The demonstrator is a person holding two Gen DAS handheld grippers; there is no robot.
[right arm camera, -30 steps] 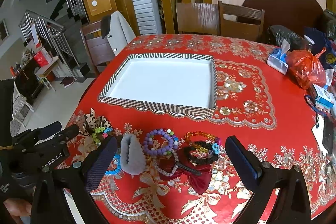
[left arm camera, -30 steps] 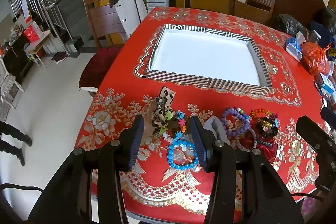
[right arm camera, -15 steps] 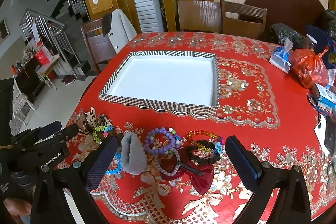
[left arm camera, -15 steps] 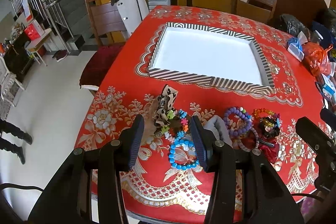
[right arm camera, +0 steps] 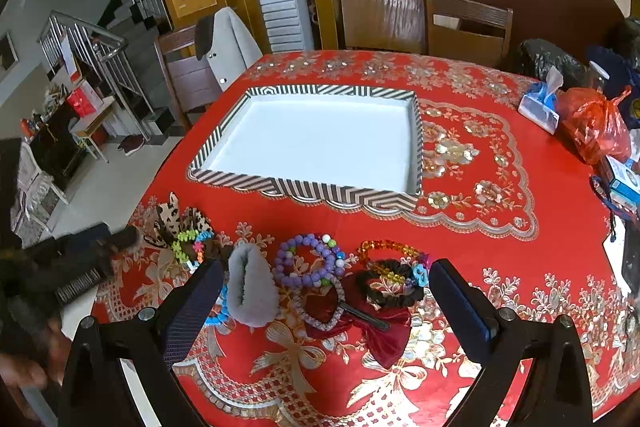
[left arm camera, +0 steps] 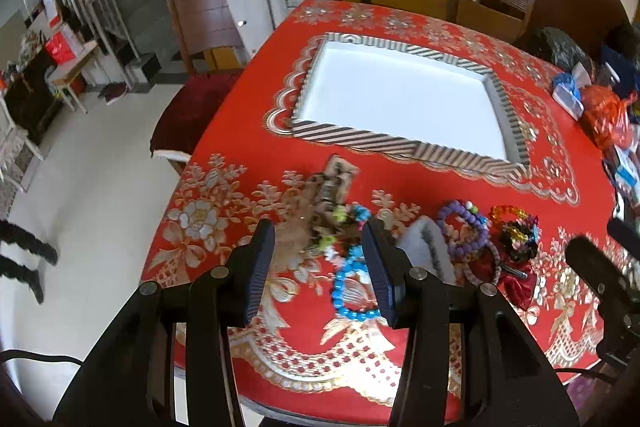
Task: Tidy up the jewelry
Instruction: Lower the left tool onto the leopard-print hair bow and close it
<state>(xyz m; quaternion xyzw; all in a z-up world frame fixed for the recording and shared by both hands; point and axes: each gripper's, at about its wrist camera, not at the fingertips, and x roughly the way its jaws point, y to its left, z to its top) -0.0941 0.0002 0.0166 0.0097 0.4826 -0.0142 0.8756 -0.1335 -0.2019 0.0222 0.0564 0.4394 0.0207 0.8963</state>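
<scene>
- Almost nothing changes against a second ago: both views shift only slightly, and the jewelry row sits in the same spots on the counter [right arm camera: 500, 227].
- Your left claw [left arm camera: 318, 259] is as wide as before and holds nothing. It hangs in the lower centre of the left view, above the leopard-print bow [left arm camera: 328, 195] and the small multicolour bead bracelet [left arm camera: 344, 223]; the blue bead bracelet [left arm camera: 354, 291] shows between its fingers. I can't tell contact, it looks clear of them.
- The left view is smeared around those items, so the claw seems to be moving a little; no piece is displaced.
- Your right claw [right arm camera: 324, 291] is wide and holds nothing, low centre of the right view. It frames the grey fuzzy scrunchie [right arm camera: 252, 287], purple bead bracelet [right arm camera: 310, 261], black scrunchie [right arm camera: 390, 283], amber bead bracelet [right arm camera: 390, 249] and red bow clip [right arm camera: 372, 327].
- The striped tray [right arm camera: 304, 187] sits in the upper middle of both views with its white floor bare: nothing is sorted yet.
- Judgement: you are at the aiming stage before the first pick. The left claw is best lined up on the bow and small-bead cluster.
- Risk: those pieces touch or overlap, so one close may drag a neighbour. The pearl strand [right arm camera: 336, 303] lies over the red bow clip on the right side.
</scene>
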